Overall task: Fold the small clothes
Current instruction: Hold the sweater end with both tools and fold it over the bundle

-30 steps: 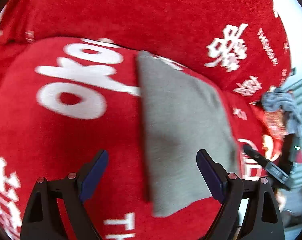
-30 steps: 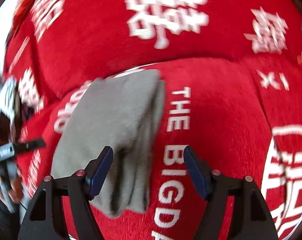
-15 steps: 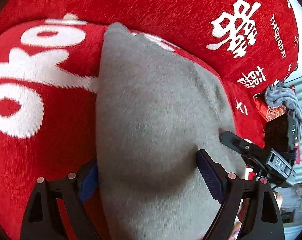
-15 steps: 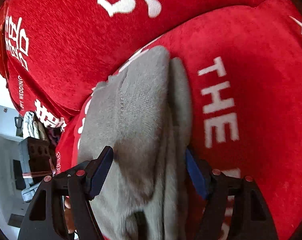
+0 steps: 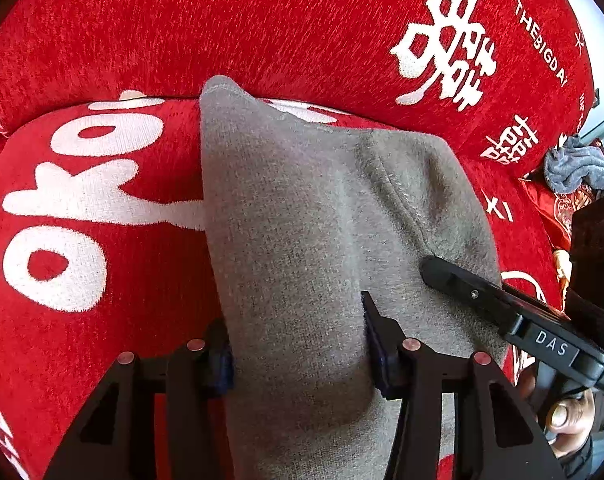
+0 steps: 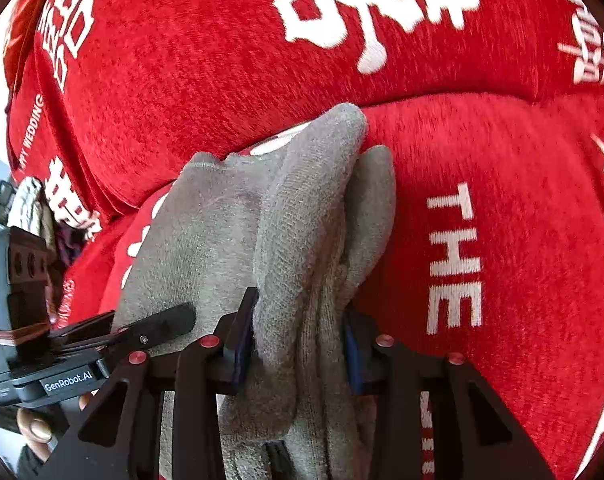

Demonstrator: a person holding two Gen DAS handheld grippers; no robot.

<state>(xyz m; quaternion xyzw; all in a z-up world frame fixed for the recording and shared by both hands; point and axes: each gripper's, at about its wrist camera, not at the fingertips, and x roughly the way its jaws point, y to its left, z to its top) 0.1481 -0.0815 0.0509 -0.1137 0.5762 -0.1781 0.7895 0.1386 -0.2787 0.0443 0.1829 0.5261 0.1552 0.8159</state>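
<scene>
Grey knit garment (image 5: 302, 216) lies part-folded on the red printed cover (image 5: 101, 264), its far end against the seam where the back cushion (image 5: 221, 20) rises. Left gripper (image 5: 297, 344): jaws closing, near end of the garment bunched between them, cloth filling the gap and bulging above the pads. Right gripper (image 6: 297, 344): jaws also closing, on the stacked edge of the same garment, where several layers (image 6: 322, 240) stand on edge between the pads. Seen from the left wrist, the right gripper's finger lies across the garment just right of the left gripper; the two grips sit close together on the near end. Judgement: pick-up for the next fold is under way. Risks: the right jaws may catch only the outer layers, so the inner one slips out and the stack splays on lifting; the left grip takes a thick wad, which could leave a lumpy crease; with both grips this close, the far end may sag or drag on the plush cover and pull the fold askew. Grey cloth (image 5: 574, 164) at the cover's far right edge is untouched.
</scene>
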